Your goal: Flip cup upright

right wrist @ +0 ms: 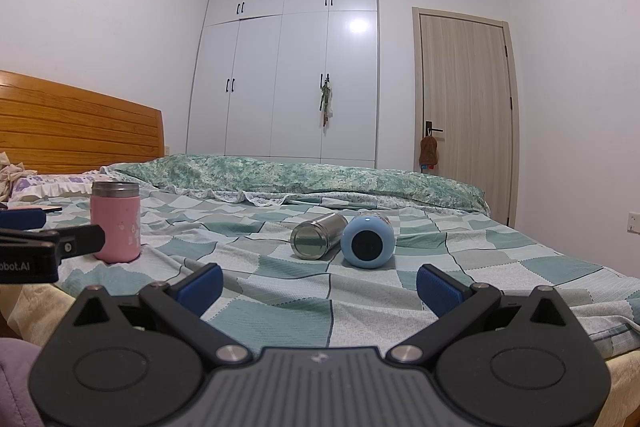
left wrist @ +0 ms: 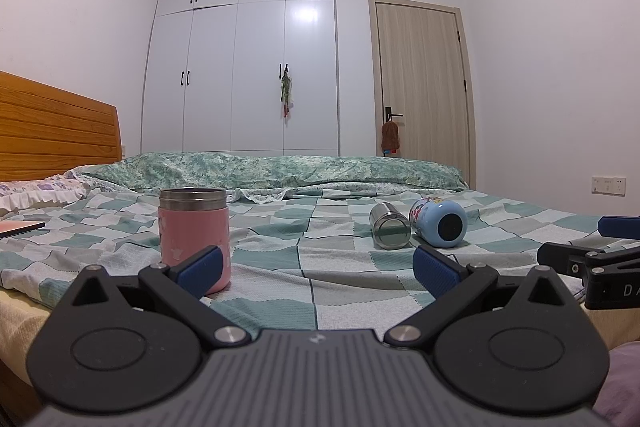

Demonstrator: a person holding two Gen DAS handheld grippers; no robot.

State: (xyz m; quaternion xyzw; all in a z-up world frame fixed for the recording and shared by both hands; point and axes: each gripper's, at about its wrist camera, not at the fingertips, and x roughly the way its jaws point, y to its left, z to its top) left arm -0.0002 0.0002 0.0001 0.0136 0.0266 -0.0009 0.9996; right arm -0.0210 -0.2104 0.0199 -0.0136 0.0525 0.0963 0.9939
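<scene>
A pink cup [left wrist: 195, 233] with a steel rim stands upright on the checked bedsheet, just behind my left gripper's left pad; it also shows in the right wrist view [right wrist: 116, 223]. A steel cup [left wrist: 389, 226] and a light blue cup [left wrist: 439, 222] lie on their sides side by side, bases toward me, and show in the right wrist view too: steel cup [right wrist: 317, 236], blue cup [right wrist: 369, 241]. My left gripper [left wrist: 318, 267] is open and empty. My right gripper [right wrist: 319, 286] is open and empty, in front of the two lying cups.
A green folded quilt [left wrist: 280, 169] lies across the far side of the bed. A wooden headboard [left wrist: 52, 123] and pillow are at the left. A flat pink object [left wrist: 18, 227] lies at the left edge. A wardrobe and door stand behind.
</scene>
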